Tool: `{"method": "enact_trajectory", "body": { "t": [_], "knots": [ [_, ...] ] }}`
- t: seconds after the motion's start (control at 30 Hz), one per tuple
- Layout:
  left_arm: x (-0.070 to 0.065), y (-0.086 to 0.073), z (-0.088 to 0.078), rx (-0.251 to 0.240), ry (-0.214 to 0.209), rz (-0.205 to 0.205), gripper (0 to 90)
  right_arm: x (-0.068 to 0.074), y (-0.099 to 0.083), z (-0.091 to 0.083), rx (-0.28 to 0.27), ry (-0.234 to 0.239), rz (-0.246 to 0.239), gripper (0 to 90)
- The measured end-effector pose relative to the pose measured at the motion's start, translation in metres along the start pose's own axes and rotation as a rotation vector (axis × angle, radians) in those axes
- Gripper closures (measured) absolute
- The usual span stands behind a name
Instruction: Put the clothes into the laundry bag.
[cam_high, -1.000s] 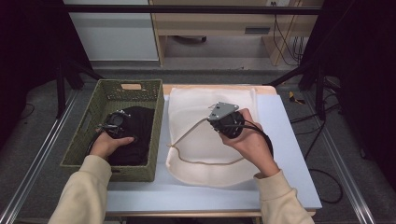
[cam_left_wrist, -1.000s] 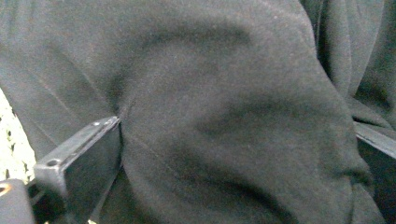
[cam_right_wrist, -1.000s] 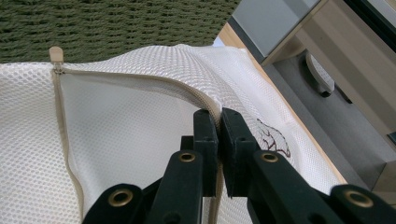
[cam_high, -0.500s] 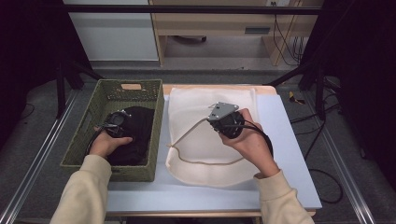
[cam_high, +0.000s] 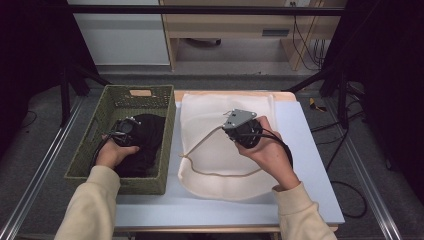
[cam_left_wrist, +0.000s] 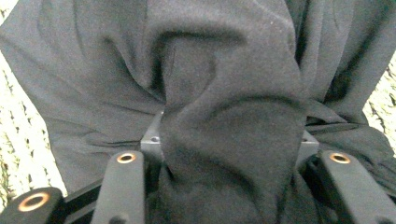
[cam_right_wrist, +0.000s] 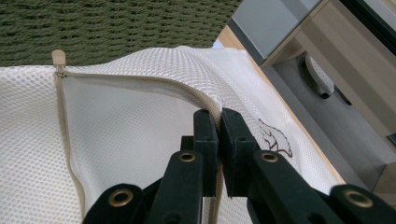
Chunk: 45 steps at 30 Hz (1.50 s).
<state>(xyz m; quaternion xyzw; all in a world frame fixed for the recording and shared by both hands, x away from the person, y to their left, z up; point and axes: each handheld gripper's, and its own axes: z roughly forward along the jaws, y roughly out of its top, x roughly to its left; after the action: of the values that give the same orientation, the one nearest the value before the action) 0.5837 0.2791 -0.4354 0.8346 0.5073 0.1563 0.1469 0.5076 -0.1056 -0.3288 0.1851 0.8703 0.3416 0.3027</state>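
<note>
High view: left gripper deep in the green basket on black cloth, left of white mesh bag.

Left gripper view: jaws just closing, bunching cloth between.

Right gripper view: right gripper clenched on bag's zipper edge, unchanged.

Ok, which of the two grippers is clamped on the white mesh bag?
The right gripper: its jaws are pinched on the zipper edge of the white mesh bag. The left gripper, jaws just closing, has black cloth between them.

Bunched black cloth hides the left claw's tips in the left gripper view. The mesh bag's near edge is cut off in the right gripper view.
</note>
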Motion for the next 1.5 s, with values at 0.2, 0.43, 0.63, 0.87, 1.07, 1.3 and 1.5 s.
{"method": "enact_trajectory", "body": {
  "t": [0.2, 0.43, 0.63, 0.87, 1.07, 1.3, 1.5],
  "knots": [
    [0.004, 0.0, -0.002, -0.009, -0.011, 0.003, 56.0, 0.0, 0.0, 0.0, -0.003, 0.0, -0.001, 85.7],
    [0.004, 0.001, -0.004, -0.016, -0.002, -0.008, 59.5, -0.001, 0.0, -0.001, -0.003, 0.0, 0.0, 85.7],
    [0.006, 0.002, -0.01, -0.042, 0.01, -0.023, 61.9, -0.002, 0.0, -0.002, -0.007, -0.004, 0.003, 85.7],
    [0.008, 0.0, -0.016, -0.086, 0.026, -0.03, 62.4, -0.003, 0.0, -0.003, -0.008, -0.006, 0.003, 85.7],
    [0.012, -0.003, -0.031, -0.15, 0.044, -0.041, 62.7, -0.003, -0.001, -0.002, -0.007, -0.006, 0.003, 85.7],
    [0.013, -0.003, -0.058, -0.235, 0.055, -0.036, 62.6, -0.004, -0.001, -0.002, -0.007, -0.009, 0.005, 85.8],
    [0.011, -0.004, -0.086, -0.305, 0.076, -0.025, 62.6, -0.003, -0.001, -0.001, -0.01, -0.011, 0.005, 85.8]
  ]
}}
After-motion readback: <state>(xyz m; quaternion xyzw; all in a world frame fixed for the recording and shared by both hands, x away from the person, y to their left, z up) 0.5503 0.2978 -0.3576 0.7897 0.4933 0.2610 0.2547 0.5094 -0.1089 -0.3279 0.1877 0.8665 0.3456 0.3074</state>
